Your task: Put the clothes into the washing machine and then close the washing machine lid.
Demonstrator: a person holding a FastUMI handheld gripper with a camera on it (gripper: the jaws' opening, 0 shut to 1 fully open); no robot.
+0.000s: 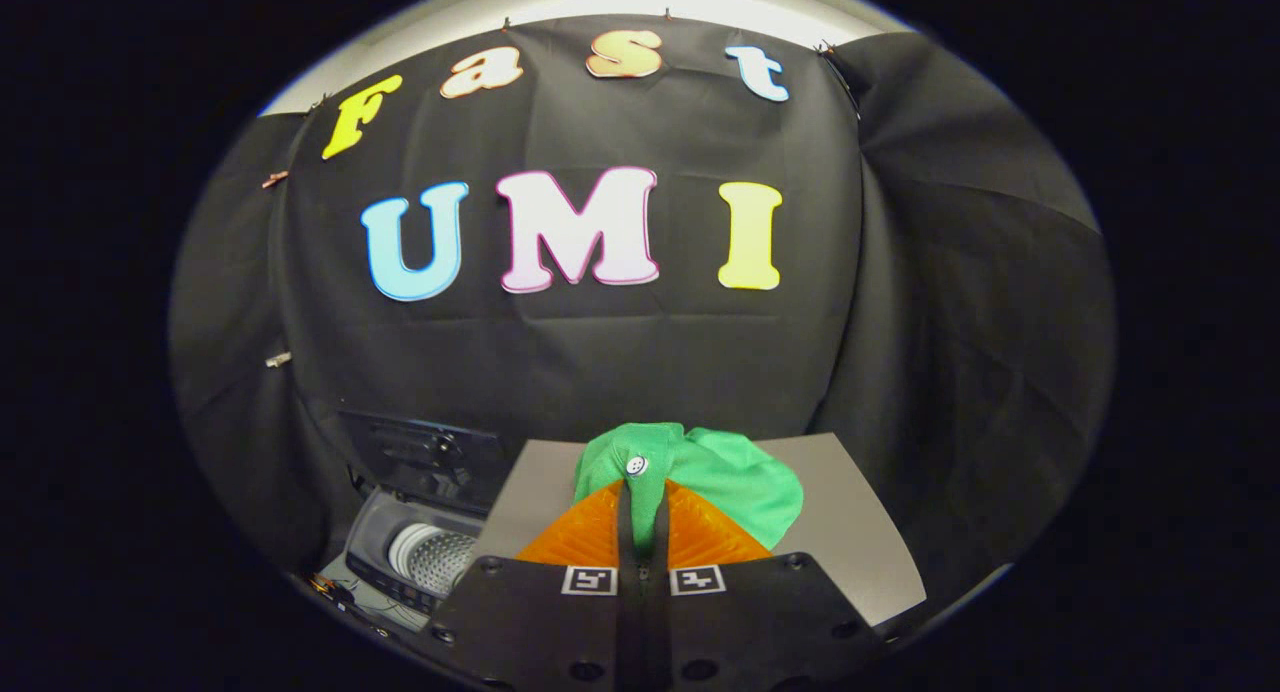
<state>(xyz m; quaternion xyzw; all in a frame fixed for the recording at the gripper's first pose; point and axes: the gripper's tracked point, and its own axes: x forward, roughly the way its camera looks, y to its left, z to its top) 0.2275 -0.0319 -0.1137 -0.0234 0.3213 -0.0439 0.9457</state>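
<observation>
Green garment (735, 482) pinched in tool (643, 492); open washing machine (425, 557) beside, lower.

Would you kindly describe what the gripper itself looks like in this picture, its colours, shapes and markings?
The gripper has two translucent orange fingers, wedge-shaped with a ribbed surface and tapering toward the tips. They sit on a flat black body with round screw holes along its edges. Two small square black-and-white markers sit on the body, one at each finger's base. No cables show.
</observation>
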